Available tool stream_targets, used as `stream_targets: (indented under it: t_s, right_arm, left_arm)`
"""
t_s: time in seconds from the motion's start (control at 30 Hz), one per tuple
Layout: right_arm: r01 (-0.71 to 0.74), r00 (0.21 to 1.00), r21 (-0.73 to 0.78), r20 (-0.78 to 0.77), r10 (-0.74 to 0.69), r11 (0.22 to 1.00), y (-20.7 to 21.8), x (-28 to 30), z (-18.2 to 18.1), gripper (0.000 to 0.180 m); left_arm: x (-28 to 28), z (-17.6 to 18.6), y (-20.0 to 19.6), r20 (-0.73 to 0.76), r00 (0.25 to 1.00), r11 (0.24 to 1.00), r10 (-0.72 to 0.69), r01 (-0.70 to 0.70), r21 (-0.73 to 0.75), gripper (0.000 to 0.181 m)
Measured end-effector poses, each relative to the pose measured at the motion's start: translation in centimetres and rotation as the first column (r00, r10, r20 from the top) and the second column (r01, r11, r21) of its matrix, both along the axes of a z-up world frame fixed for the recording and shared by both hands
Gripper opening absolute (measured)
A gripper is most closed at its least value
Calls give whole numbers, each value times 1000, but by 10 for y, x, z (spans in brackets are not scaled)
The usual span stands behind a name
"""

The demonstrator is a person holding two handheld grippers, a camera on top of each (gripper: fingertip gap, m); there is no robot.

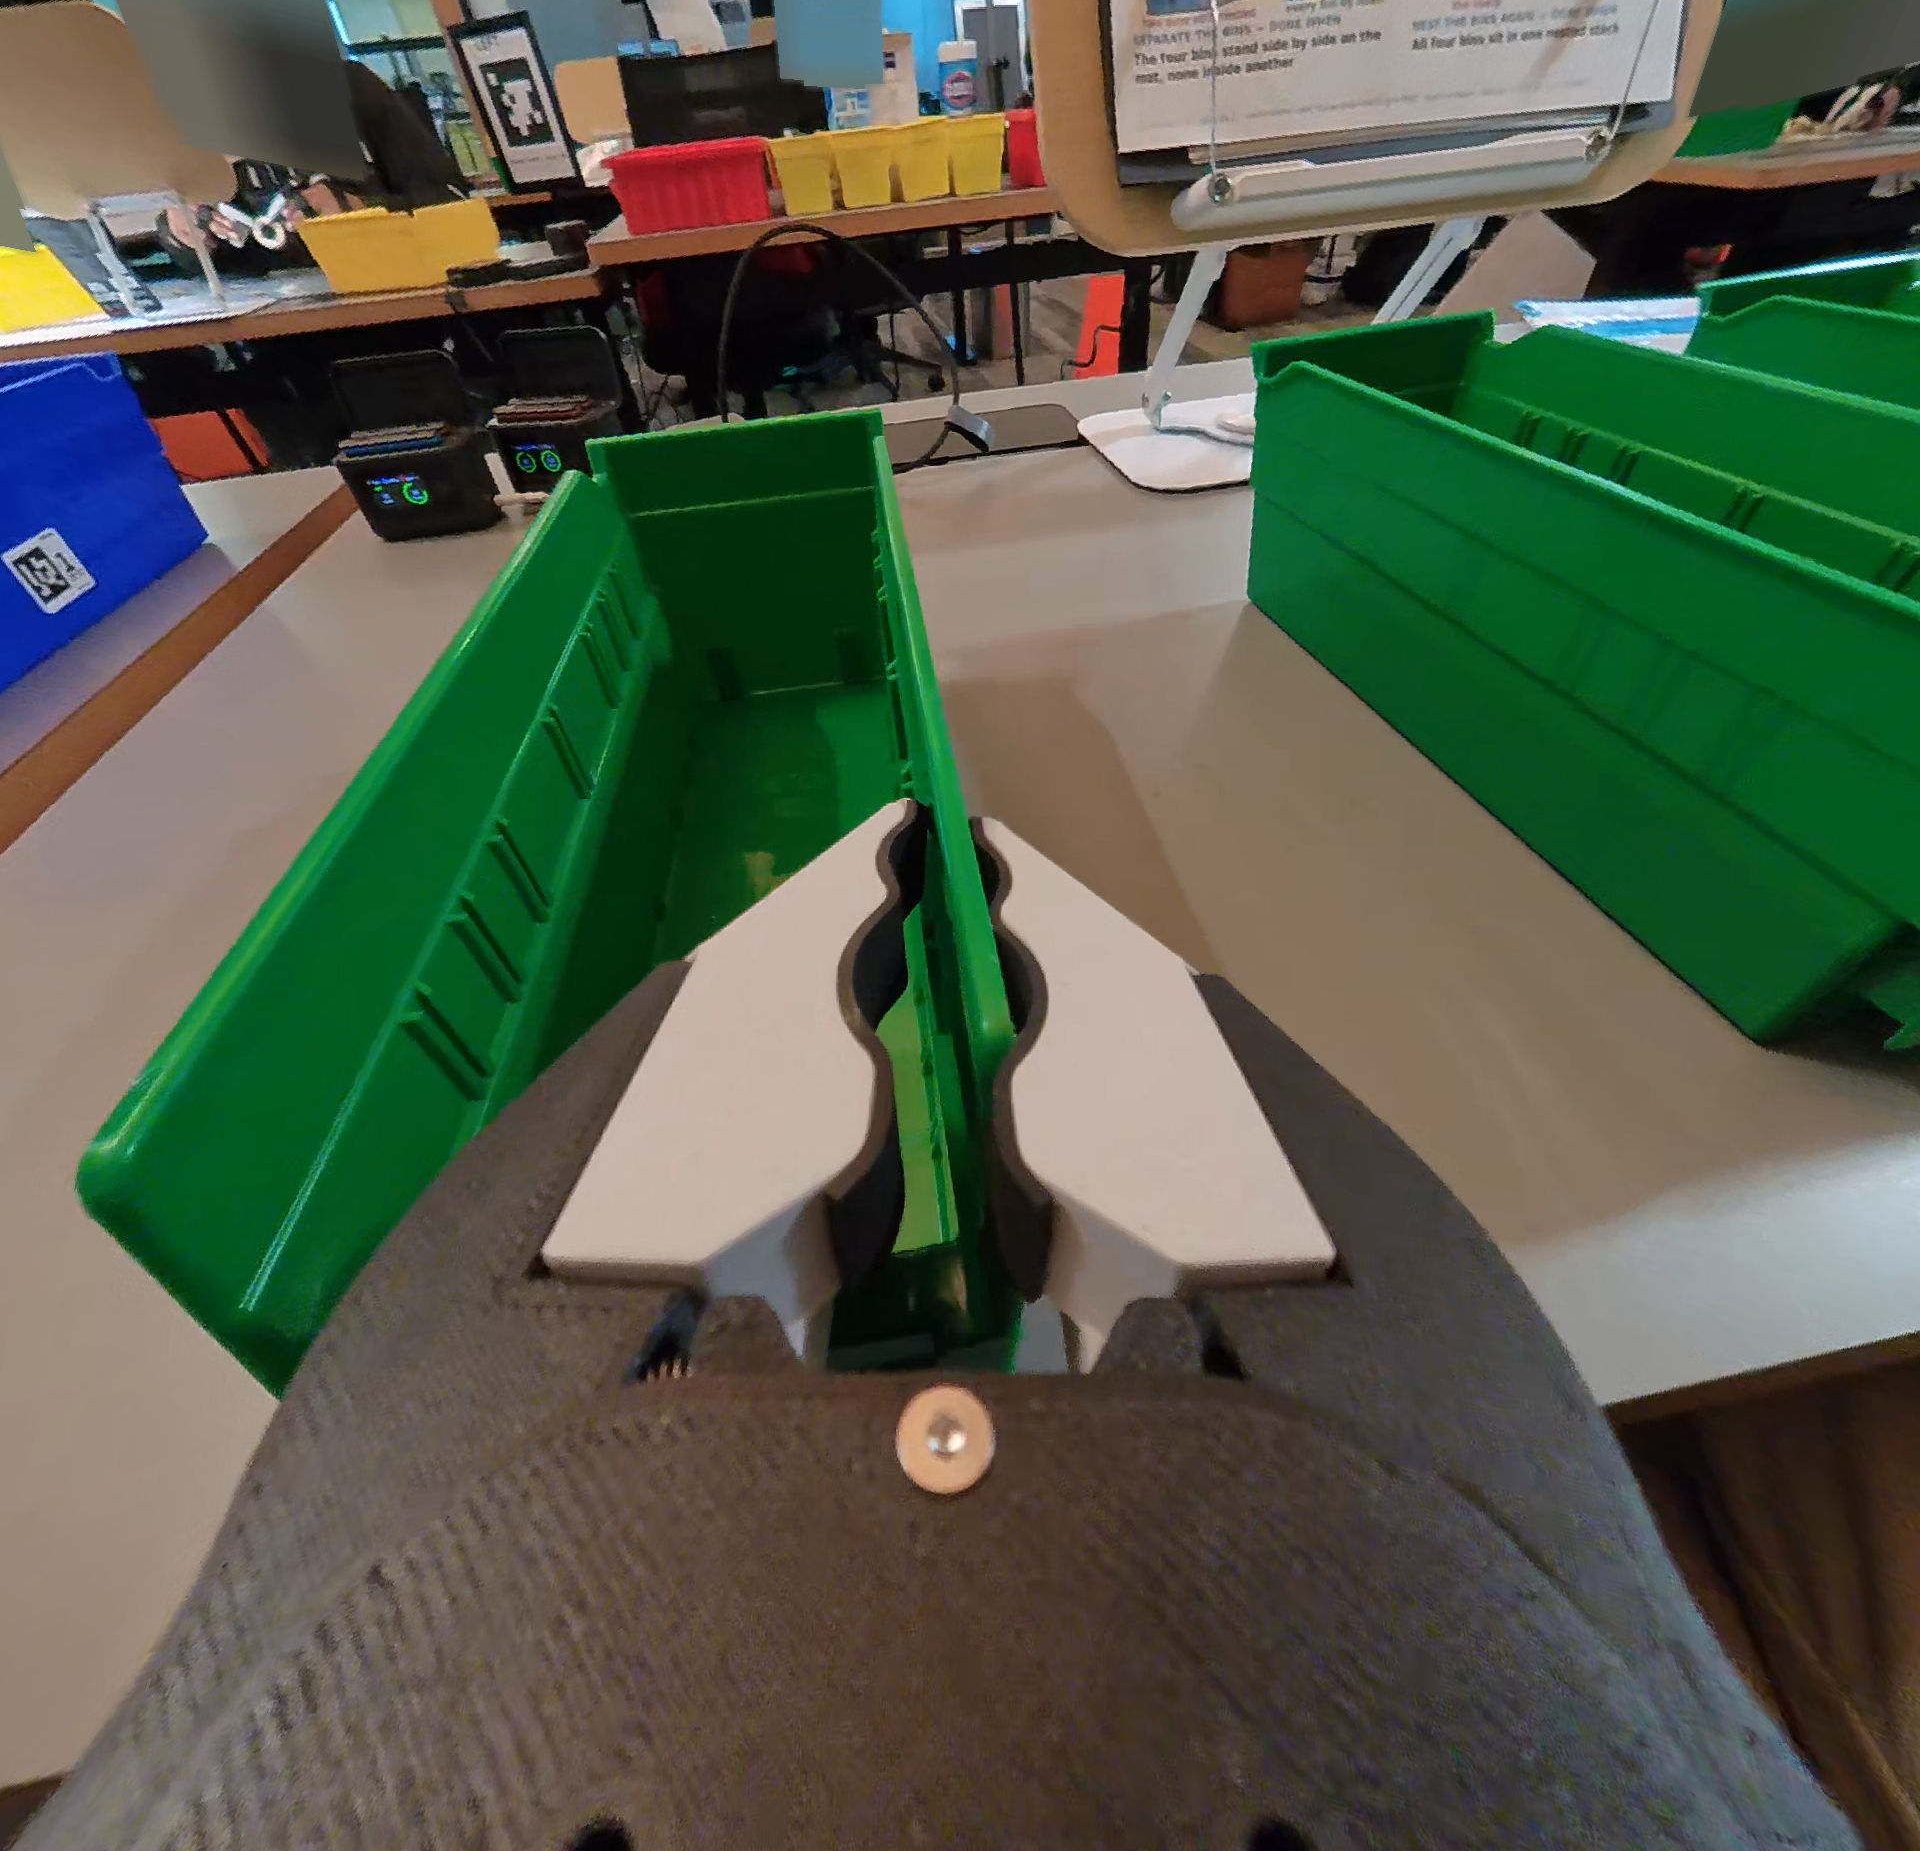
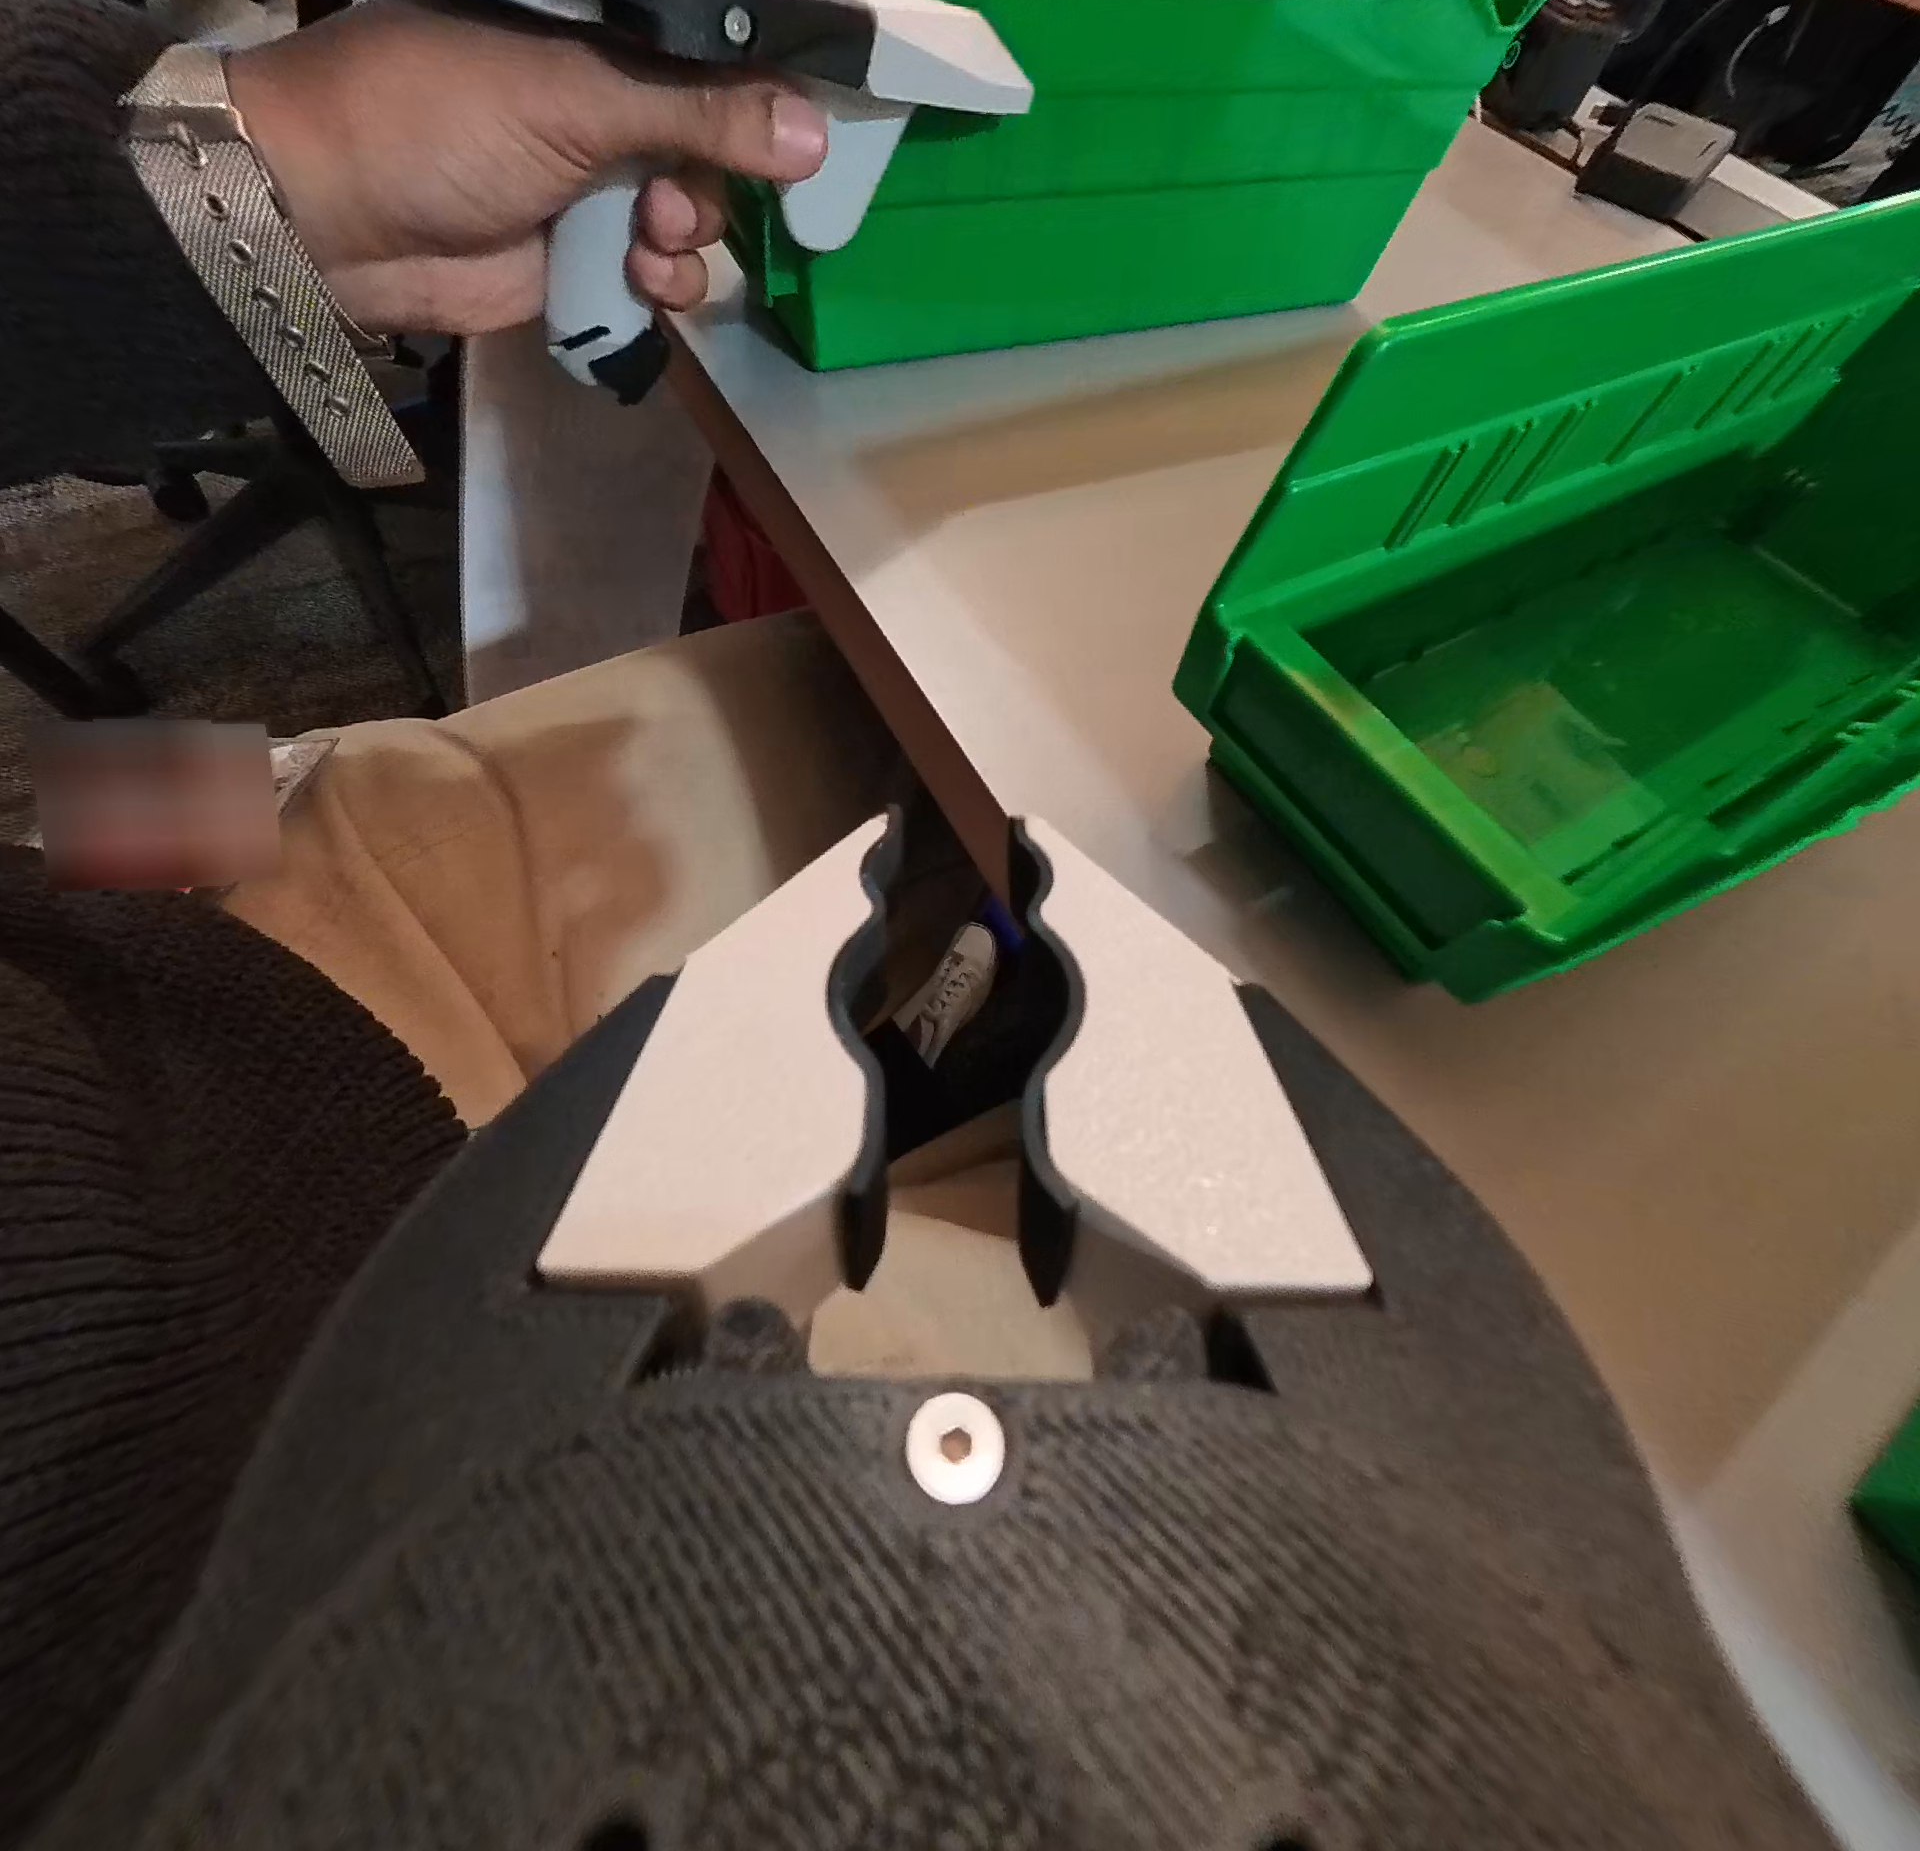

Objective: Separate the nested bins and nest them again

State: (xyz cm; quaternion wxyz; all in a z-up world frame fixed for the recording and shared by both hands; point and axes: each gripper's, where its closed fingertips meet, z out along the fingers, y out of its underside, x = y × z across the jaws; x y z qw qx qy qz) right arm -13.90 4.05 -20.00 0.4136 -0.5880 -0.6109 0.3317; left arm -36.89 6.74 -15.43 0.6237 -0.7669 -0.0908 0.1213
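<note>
In the left wrist view a long green bin stands on the grey table. My left gripper is shut on this bin's right side wall, with both pads pressed on the thin rim. The right wrist view shows the same gripper in a hand at the top, at the near end of that bin. My right gripper is open and empty, hovering over the table's front edge. A green bin with another nested in it lies to its right.
More green bins stand at the right of the table. A paper stand with a white foot is at the back. A blue bin and black devices are at the left. A person's lap is below the table edge.
</note>
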Motion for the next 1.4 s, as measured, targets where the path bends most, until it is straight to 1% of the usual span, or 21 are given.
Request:
stream_targets:
  t_s: [0.13,0.23,0.47,0.6,0.67,0.73,0.9,0.97,1.03,1.17,1.27,1.33,1.4]
  right_arm:
    - [-2,1000,0,1,2,1000,0,0,-1,18]
    - [-2,1000,5,5,2,1000,0,-1,-2,19]
    - [4,1000,16,6,-4,1000,2,-1,-1,18]
    - [5,1000,29,5,-5,1000,2,0,-1,18]
    - [4,1000,34,6,-4,999,2,1,-1,18]
    - [3,1000,38,9,-3,999,2,1,-1,18]
    - [-1,1000,58,10,0,998,2,1,-1,18]
    - [-2,1000,65,12,1,998,2,1,-1,18]
    - [-1,1000,70,13,1,998,2,2,-1,18]
    - [-5,1000,63,8,4,998,1,2,0,18]
    - [-14,1000,60,8,13,998,-1,1,0,18]
    - [-16,1000,69,11,15,997,-2,1,0,18]
    - [-15,1000,79,12,14,997,-2,1,0,18]
  left_arm:
    - [2,0,10,64,997,999,-41,39,36,11]
    - [-2,0,17,96,995,999,-26,22,48,14]
    - [6,5,13,16,999,998,-42,42,46,23]
    - [8,17,2,25,998,994,-62,60,91,21]
    - [5,17,-4,57,997,995,-57,52,79,17]
    - [4,18,-8,97,993,995,-68,61,79,17]
    - [14,25,-15,132,981,987,-142,130,96,16]
    - [16,22,-20,125,983,989,-136,128,72,16]
    - [15,16,-30,126,987,994,-102,96,50,19]
    - [16,7,-46,136,988,998,-67,64,28,17]
    - [16,4,-44,135,988,997,-72,70,18,15]
    - [20,-2,-41,147,985,996,-90,91,2,7]
    - [21,-2,-39,138,987,996,-88,90,-5,6]
